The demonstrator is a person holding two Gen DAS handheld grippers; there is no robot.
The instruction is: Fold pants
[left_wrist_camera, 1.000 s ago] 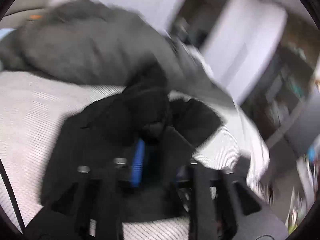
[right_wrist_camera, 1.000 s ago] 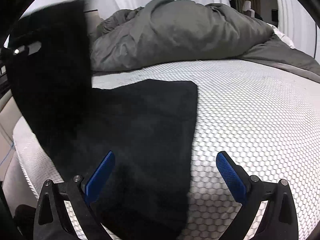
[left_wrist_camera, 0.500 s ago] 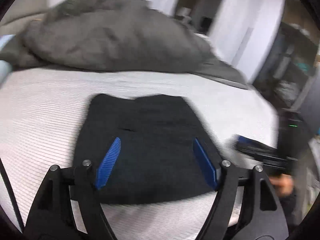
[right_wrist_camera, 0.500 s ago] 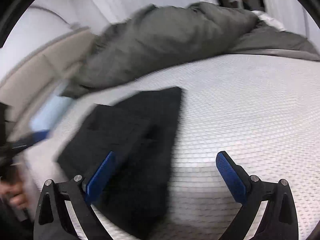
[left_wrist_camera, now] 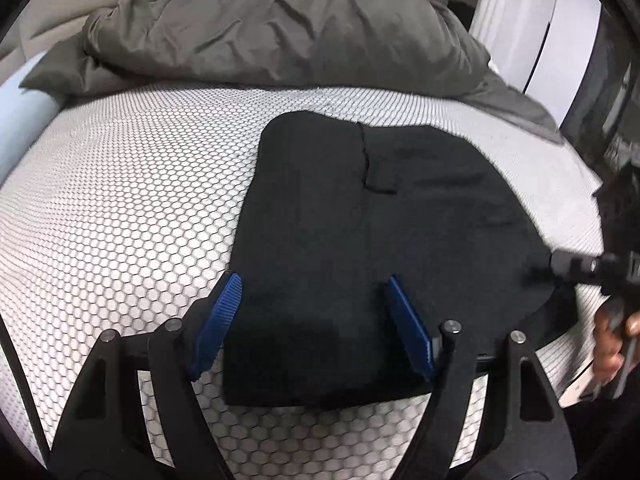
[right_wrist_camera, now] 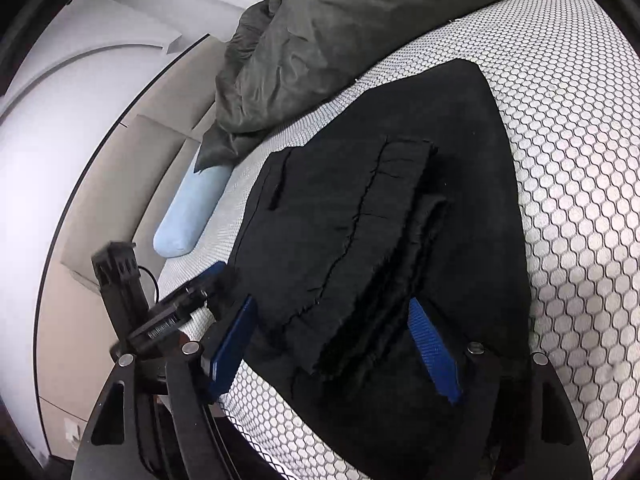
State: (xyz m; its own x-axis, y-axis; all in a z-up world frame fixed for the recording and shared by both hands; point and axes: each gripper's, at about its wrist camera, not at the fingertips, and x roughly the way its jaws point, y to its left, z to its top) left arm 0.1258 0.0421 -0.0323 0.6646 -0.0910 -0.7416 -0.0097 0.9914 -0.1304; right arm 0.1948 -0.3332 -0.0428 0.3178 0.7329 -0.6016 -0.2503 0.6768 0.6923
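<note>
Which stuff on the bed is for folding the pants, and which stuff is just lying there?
For the job:
- black pants, folded over on the mattress
- left gripper, open over them
- right gripper, jaws just closing in, fabric between them

Just lying about:
- grey duvet
- light blue pillow

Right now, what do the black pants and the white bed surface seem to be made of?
Black pants: matte woven or fleecy cloth, judging by soft folds and frayed-looking edges. Mattress cover: probably a knitted or quilted textile, white with a grey honeycomb pattern.
</note>
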